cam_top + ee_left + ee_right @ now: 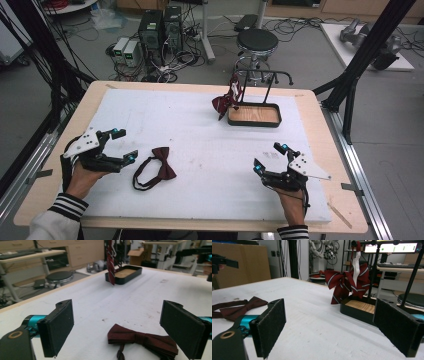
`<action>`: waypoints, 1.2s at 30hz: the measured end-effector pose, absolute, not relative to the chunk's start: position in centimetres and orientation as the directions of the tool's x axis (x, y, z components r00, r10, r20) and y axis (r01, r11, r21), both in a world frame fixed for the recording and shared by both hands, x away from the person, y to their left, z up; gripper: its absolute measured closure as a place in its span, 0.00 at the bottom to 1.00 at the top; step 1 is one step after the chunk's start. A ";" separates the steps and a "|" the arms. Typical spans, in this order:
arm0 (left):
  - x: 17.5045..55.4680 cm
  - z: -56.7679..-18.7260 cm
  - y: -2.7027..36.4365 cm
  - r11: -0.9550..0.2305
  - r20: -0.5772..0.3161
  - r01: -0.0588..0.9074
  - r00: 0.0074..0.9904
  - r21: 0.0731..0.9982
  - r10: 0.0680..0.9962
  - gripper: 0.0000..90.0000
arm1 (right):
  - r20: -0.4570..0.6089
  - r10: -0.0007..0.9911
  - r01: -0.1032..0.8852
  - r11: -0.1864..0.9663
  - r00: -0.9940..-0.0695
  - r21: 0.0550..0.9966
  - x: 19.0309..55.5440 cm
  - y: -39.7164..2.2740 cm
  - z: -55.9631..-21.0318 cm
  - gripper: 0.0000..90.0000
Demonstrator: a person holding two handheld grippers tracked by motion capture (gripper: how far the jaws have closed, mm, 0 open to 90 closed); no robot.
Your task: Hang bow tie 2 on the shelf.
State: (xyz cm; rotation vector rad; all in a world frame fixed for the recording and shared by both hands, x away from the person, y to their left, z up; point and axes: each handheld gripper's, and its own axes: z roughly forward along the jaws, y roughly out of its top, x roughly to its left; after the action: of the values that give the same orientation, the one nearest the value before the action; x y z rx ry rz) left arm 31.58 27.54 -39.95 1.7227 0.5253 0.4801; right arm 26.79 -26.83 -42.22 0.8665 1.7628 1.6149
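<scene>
A dark maroon bow tie [159, 168] with its strap looped lies flat on the white mat, just right of my left gripper [125, 145], which is open and empty. In the left gripper view the bow tie [142, 339] lies low between the jaws. A red striped bow tie [226, 98] hangs from a black rack [260, 77] whose wooden tray [254, 115] stands at the far middle. My right gripper [269, 156] rests open and empty near the front right. The right gripper view shows the striped bow tie [345, 282] on the rack and the maroon one [238, 307] at left.
The white foam mat [200, 145] covers most of the wooden table [320, 115]. Beyond the far edge stand a black stool [257, 42] and computer towers [160, 30] with cables. Black frame posts [360, 55] rise at the right.
</scene>
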 end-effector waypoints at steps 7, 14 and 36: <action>32.7 -39.1 26.6 -0.248 0.046 0.091 0.866 0.964 0.499 0.13 | 0.005 0.785 0.070 0.048 -0.619 0.996 26.6 -26.8 -42.3 0.12; 33.9 -38.1 25.6 -0.364 0.081 0.084 0.906 0.928 0.415 0.13 | 0.017 0.786 0.071 0.034 -0.618 0.997 26.4 -27.0 -42.2 0.12; 37.4 -37.9 22.4 -0.657 0.167 0.011 0.964 0.754 0.208 0.14 | 0.016 0.781 0.068 0.034 -0.625 0.997 26.2 -27.3 -42.0 0.12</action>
State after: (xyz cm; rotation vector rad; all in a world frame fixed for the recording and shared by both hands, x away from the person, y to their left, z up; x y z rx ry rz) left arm 37.35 22.43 -37.87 2.2727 0.1525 0.3026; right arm 26.20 -27.25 -42.02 0.8601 1.7566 1.6429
